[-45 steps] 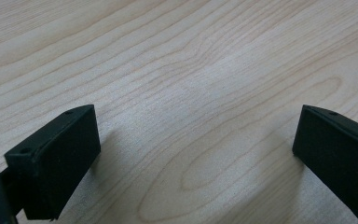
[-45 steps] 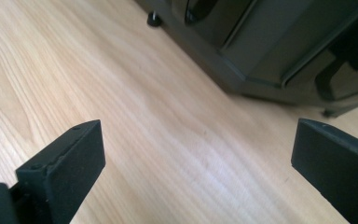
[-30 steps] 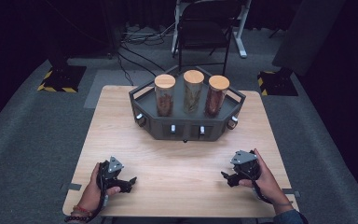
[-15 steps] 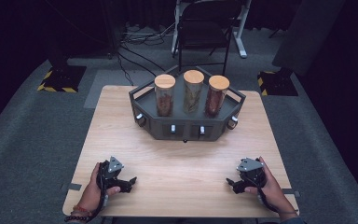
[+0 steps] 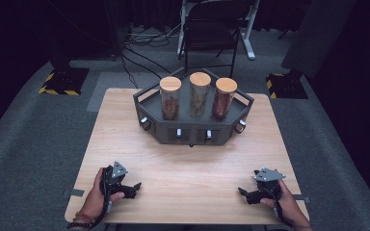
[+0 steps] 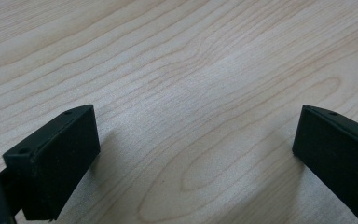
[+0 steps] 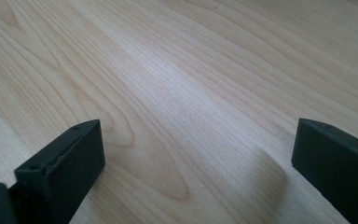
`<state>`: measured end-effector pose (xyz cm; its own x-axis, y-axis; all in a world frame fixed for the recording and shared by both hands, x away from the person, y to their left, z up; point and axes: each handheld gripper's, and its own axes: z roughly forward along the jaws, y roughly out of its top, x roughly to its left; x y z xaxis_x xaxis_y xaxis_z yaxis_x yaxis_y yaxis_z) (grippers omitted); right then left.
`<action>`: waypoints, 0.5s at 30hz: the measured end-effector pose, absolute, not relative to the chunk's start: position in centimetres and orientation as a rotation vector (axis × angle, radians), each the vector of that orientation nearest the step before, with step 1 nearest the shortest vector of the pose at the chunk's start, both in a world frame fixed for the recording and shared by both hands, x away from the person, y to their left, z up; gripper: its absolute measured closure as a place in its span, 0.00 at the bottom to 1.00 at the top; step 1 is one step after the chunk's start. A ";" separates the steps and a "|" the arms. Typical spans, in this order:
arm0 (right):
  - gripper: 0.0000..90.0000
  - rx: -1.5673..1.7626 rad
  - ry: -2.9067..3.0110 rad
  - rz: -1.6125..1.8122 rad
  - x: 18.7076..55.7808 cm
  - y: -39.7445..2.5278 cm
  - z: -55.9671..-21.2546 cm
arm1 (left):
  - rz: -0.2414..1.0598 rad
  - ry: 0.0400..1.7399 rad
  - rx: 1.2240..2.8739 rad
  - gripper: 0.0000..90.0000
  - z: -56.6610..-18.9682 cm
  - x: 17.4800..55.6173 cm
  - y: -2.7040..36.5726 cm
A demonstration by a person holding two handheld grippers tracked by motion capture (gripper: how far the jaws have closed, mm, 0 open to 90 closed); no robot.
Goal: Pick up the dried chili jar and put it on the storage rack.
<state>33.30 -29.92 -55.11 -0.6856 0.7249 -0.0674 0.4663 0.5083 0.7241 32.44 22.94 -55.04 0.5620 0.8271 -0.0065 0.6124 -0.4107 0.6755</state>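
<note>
Since the earlier frames the right gripper (image 5: pixel 244 193) has shifted outward and downward, from the lower centre-right toward the lower right corner of the bench (image 5: pixel 192 163); the left gripper (image 5: pixel 134 188) lies where it did, at lower left.

Centre of the high view: a dark angular tray (image 5: pixel 192 130) stands on the far half of the bench, with small pale knobs along its front face. In it three upright jars stand in a row, each capped by a round pale wooden lid: the left jar (image 5: pixel 170 98) with reddish-brown contents, the middle jar (image 5: pixel 200 94) with paler, greenish-tan contents, the right jar (image 5: pixel 224 99) with dark red-brown contents. The middle jar sits slightly farther back than its neighbours.

Lower left: the person's left hand (image 5: pixel 96 199), a beaded band at the wrist, holds the left gripper low over the bench, its jaws aimed toward the frame's centre. Lower right: the right hand (image 5: pixel 283 204) holds the right gripper likewise, jaws aimed left. Both are well apart from the tray.

Left gripper view and right gripper view: each pair of black jaws stands wide apart, nothing between them but bare pale wood grain.

Beyond the bench: grey carpet, a dark chair (image 5: pixel 211 33), floor cables (image 5: pixel 139 45), and yellow-black striped floor plates (image 5: pixel 60 81) at either side.
</note>
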 end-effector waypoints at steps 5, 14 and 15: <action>0.00 1.018 2.408 0.996 33.2 -30.5 -55.2 | 0.439 1.148 2.161 0.00 -55.0 32.4 22.9; 0.00 1.029 2.444 1.012 33.5 -30.9 -55.3 | 0.439 1.148 2.162 0.00 -55.0 32.4 22.9; 0.00 1.028 2.446 1.013 33.5 -30.9 -55.3 | 0.439 1.148 2.162 0.00 -55.0 32.4 22.9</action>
<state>33.51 -30.90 -55.26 -0.6984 0.7157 -0.0034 0.5036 0.4949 0.7081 32.44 22.94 -55.04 0.5620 0.8271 -0.0061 0.6122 -0.4110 0.6755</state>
